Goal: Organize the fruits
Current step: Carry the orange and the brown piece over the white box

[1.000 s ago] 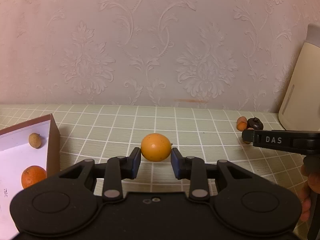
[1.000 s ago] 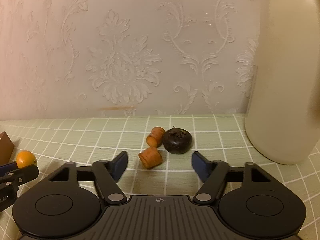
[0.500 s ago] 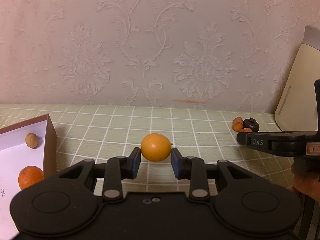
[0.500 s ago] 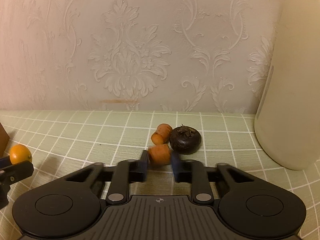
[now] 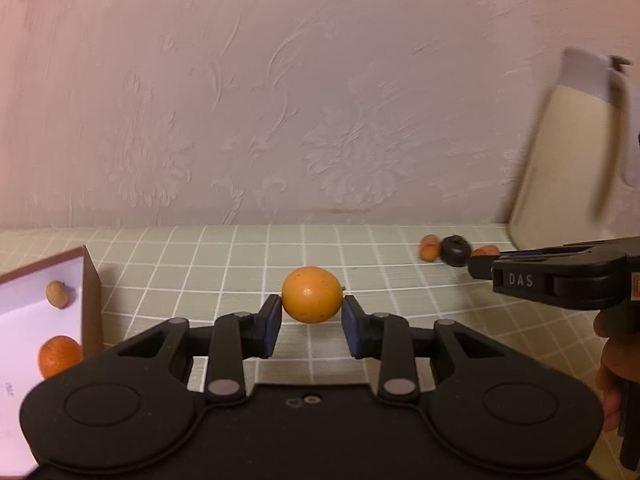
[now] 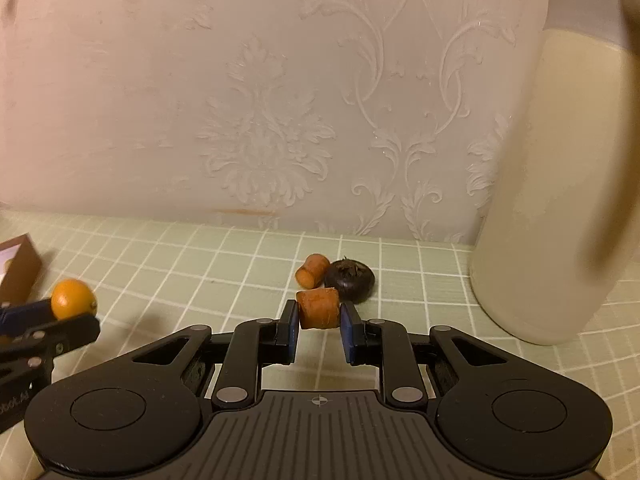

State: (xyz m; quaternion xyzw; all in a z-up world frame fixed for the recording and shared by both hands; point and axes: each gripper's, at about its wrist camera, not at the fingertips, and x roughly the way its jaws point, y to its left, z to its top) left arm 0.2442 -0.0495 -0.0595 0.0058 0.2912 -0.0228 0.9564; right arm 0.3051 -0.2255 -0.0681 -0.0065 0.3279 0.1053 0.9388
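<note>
Beyond the right tool (image 6: 319, 320), a second carrot piece (image 6: 312, 270) and a dark fruit (image 6: 349, 276) lie before its pinched carrot chunk (image 6: 319, 308), a cream jug (image 6: 560, 208) to its right, while the left tool (image 5: 311, 322), box (image 5: 90, 300) at its left, clamps an orange fruit (image 5: 312, 294) above the tabletop (image 5: 240, 256).

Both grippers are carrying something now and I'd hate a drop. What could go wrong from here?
The round orange fruit is pinched only at its sides by the left gripper, so it could roll out. The carrot chunk sits at the very tips of the right gripper and might slip. The box wall is close to the left gripper's path and could be bumped.
</note>
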